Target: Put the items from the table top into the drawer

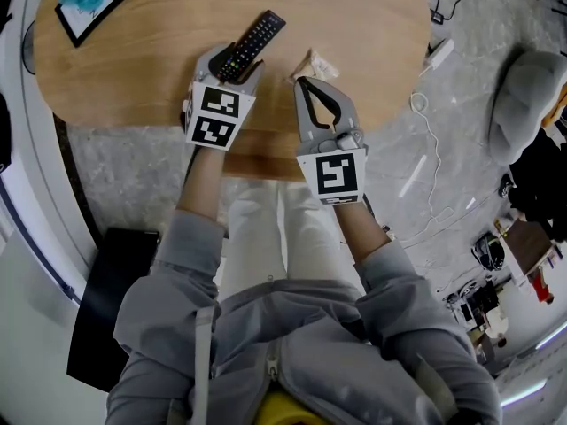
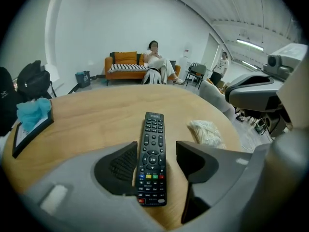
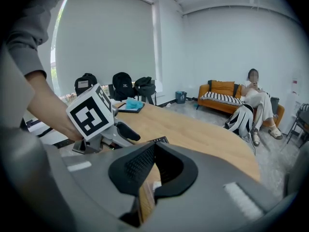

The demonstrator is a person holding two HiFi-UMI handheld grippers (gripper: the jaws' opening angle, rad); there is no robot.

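A black remote control (image 1: 255, 42) (image 2: 152, 161) lies on the oval wooden table (image 1: 159, 78). Its near end sits between the fingers of my left gripper (image 1: 234, 65) (image 2: 155, 151), which is open; a gap shows beside the right pad (image 2: 195, 161). A small pale wrapped bundle (image 1: 319, 64) (image 2: 206, 132) lies to the right of the remote. My right gripper (image 1: 301, 81) (image 3: 153, 149) is shut with nothing in it, its tips just in front of the bundle.
A dark frame with a blue cloth on it (image 1: 93, 3) (image 2: 31, 117) lies at the table's far left. A wooden panel (image 1: 266, 162) shows below the front edge. A white cable (image 1: 425, 122) trails on the floor at right; a person (image 2: 157, 64) sits on a sofa.
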